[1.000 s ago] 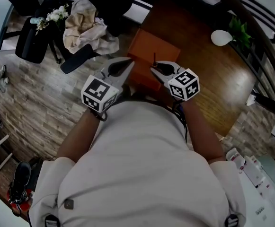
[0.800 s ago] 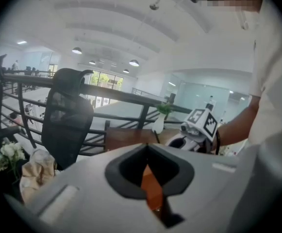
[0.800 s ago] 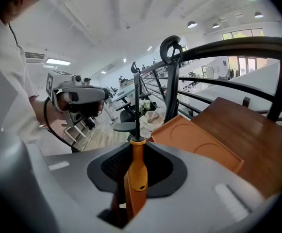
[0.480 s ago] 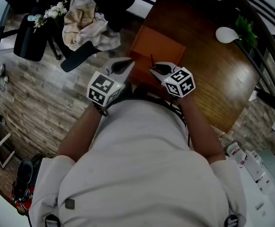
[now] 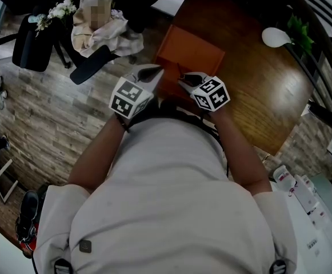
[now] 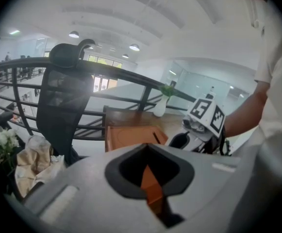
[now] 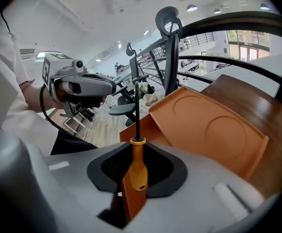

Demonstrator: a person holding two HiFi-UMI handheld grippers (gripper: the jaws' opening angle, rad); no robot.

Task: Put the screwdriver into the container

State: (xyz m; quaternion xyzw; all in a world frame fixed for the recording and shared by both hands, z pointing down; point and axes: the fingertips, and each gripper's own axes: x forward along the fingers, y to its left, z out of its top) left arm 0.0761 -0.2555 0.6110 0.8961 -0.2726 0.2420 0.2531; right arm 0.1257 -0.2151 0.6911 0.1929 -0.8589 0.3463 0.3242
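Orange container (image 5: 191, 53) sits on the wooden worktop (image 5: 251, 79) in the head view. Left gripper view: the left claw (image 6: 146, 147) is clenched on nothing. Right gripper view: the right claw (image 7: 137, 147) grips the screwdriver (image 7: 137, 174) by its handle, short of the container; an early release would likely drop it outside

Both arms were tucked out front, left gripper (image 5: 156, 71) closed up and empty, right gripper (image 5: 182, 80) clamped on the screwdriver (image 7: 137, 168).
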